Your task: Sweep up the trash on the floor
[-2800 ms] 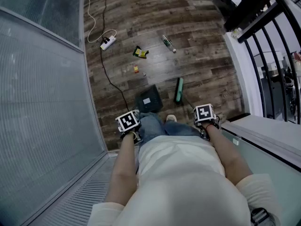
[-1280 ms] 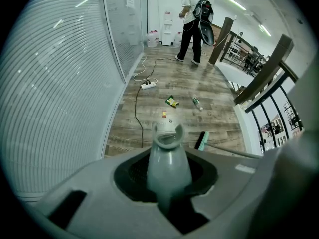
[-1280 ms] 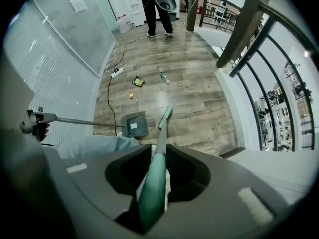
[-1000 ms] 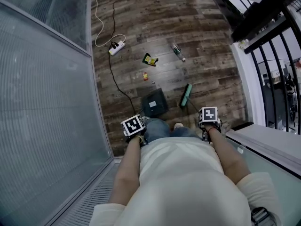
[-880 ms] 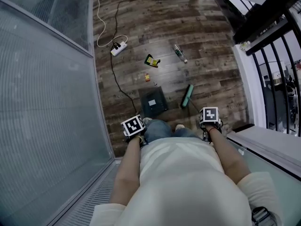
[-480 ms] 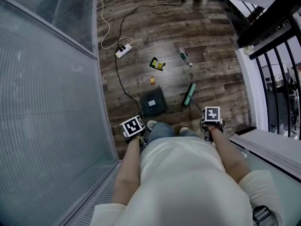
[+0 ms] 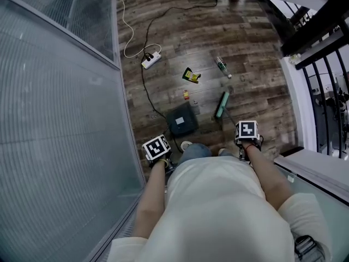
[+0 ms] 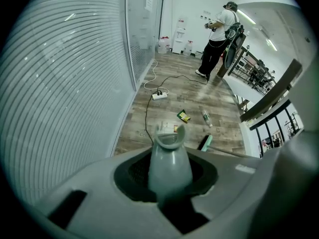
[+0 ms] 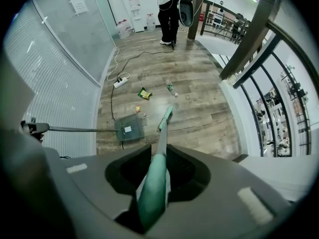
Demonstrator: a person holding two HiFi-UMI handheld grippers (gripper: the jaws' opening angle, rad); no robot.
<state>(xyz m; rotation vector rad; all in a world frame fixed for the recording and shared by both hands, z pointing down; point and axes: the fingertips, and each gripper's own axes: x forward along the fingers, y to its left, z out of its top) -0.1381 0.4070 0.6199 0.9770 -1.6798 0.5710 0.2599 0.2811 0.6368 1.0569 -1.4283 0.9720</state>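
With the left gripper [image 7: 158, 149] clamped on the dustpan handle [image 8: 170, 161] and the right gripper [image 7: 246, 133] on the broom handle [image 9: 153, 188], a hard stroke could roll the bottle [image 7: 222, 66] at upper centre away.

Grey handle [image 8: 170, 159] between the jaws

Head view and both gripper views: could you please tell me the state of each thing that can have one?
dustpan: pan on the floor, nothing swept into it.
broom: head on the floor, apart from the bottle.
left gripper: shut on the dustpan handle.
right gripper: shut on the broom handle.
bottle: lying on its side, unswept.
wrapper: loose on the floor, unswept.
power strip: dark cable runs to it.
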